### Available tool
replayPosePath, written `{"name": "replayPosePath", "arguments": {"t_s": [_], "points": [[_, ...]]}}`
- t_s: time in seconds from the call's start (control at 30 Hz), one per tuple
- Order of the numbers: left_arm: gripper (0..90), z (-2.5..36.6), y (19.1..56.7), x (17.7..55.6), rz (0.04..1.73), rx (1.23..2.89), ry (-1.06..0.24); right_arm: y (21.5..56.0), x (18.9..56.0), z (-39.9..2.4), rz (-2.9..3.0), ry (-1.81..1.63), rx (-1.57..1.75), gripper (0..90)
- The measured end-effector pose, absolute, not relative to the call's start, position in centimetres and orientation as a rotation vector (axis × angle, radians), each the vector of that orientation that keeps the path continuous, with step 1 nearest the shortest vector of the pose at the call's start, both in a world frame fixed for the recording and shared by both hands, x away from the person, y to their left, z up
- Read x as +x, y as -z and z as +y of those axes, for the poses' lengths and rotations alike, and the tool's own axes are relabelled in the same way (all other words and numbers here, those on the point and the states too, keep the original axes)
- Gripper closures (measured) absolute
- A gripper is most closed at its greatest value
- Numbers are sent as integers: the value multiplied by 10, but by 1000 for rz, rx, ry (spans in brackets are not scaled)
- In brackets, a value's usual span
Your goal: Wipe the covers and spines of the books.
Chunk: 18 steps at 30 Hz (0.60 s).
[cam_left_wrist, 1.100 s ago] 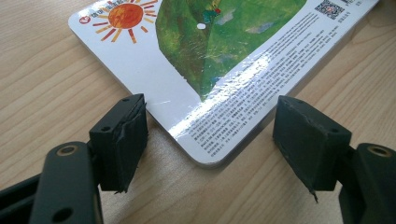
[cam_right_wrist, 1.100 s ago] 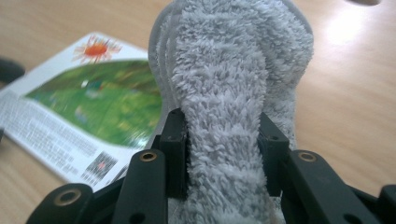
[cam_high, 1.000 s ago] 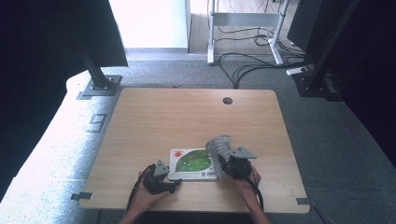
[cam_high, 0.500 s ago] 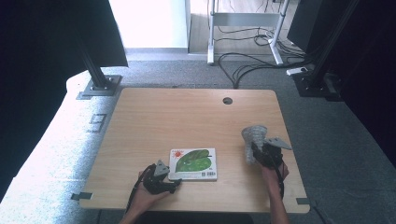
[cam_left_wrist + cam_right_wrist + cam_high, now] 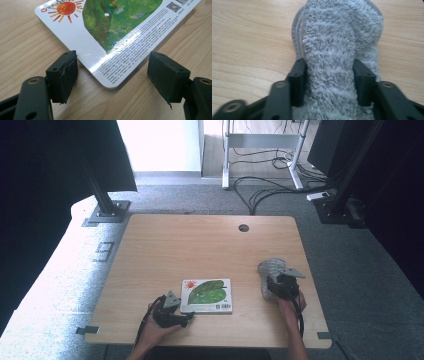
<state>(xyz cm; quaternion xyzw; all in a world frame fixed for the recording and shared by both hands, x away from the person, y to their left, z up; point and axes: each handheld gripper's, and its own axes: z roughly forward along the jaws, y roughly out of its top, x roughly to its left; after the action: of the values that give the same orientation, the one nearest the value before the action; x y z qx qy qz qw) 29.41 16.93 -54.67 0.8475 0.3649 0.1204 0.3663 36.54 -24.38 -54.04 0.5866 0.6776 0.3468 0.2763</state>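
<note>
At the near left of the wooden table (image 5: 165,245), the left gripper (image 5: 187,316) rests with its jaws spread wide, one on each side of a corner of the picture book (image 5: 207,295) without touching it (sun and green leaf on its cover). Farther right, the right gripper (image 5: 266,287) has just been opening its jaws; a grey fluffy slipper (image 5: 270,268) lies between them on the tabletop, its pile brushing both pads.

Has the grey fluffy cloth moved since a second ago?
Yes. The grey fluffy cloth went with the right gripper from beside the picture book toward the table's right edge.
</note>
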Motion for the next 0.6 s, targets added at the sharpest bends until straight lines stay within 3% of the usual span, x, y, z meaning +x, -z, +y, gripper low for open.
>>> {"name": "replayPosePath", "arguments": {"t_s": [0.2, 0.4, 0.6], "points": [[235, 177, 541, 294, 938, 2138, -284, 519, 350, -236, 1728, -999, 1509, 349], [235, 189, 532, 295, 955, 2068, -263, 495, 332, -208, 1783, -1146, 1400, 348], [242, 198, 528, 298, 982, 2031, -258, 500, 316, -174, 1919, -1283, 1320, 355]]}}
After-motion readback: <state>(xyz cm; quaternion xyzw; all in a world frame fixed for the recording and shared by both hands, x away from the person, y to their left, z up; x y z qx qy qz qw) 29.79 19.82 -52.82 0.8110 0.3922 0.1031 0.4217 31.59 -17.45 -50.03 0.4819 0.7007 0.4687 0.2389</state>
